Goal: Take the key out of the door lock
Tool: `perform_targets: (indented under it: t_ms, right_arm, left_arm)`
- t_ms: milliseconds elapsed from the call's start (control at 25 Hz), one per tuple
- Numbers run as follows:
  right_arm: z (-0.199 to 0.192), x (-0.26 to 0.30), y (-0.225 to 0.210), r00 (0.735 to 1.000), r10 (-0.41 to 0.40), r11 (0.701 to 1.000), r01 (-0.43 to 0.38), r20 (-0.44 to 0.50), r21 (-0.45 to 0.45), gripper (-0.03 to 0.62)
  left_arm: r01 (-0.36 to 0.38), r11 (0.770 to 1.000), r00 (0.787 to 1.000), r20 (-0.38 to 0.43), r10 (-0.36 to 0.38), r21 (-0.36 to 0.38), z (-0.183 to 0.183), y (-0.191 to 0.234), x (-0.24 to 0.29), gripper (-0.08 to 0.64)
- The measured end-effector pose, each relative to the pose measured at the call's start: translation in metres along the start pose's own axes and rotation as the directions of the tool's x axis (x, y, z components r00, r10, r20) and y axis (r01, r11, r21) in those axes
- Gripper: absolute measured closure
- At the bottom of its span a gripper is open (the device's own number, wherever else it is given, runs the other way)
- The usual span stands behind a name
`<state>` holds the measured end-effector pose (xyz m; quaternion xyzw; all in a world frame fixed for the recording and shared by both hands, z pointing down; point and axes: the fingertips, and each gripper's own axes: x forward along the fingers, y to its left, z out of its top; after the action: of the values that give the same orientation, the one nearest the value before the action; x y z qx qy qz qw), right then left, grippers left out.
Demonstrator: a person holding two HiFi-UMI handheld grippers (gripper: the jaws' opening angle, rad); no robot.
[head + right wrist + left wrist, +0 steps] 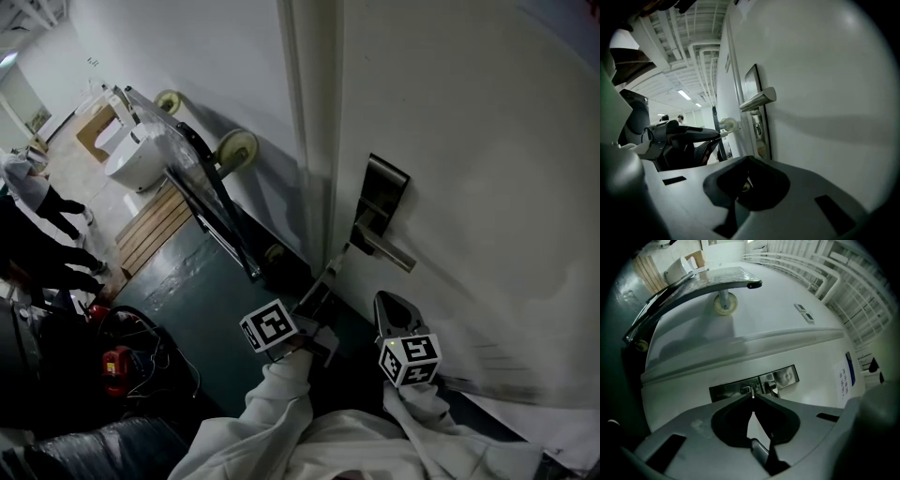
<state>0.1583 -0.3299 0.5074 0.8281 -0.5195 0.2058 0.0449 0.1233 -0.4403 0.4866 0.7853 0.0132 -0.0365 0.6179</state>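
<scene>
The white door (469, 141) carries a dark metal lock plate (385, 192) with a lever handle (386, 247). My left gripper (336, 262) reaches toward the door's edge beside the plate, shut on a thin metal key (752, 391) pinched at its tips. From the right gripper view, the left gripper's tips (725, 133) hold the key a short way off the keyhole (758, 128) under the lever (759, 100). My right gripper (382, 298) hangs just below the handle, close to the door, with its jaws together and nothing between them.
A wheeled cart (208, 178) leans on the wall left of the door, with a wooden pallet (155, 225) beyond it. People stand at the far left (37, 202). A red tool (116, 364) and cables lie on the floor. A paper notice (845, 377) hangs on the door.
</scene>
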Motion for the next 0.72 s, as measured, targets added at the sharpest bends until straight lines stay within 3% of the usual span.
perform_targets:
  t_ms: [400,720]
  right_arm:
    - [0.004,0.006,0.009,0.999,0.053,0.998,-0.053,0.006,-0.022,0.54]
    - [0.008,0.008,0.015,0.997,0.082,0.996,-0.081,0.011,-0.03,0.541]
  left_arm:
    - [-0.06,0.986,0.997,0.046,0.054,0.155,0.016,0.0,-0.022,0.535]
    - [-0.157,0.917,0.986,0.114,0.123,0.366,0.038,0.001,-0.051,0.535]
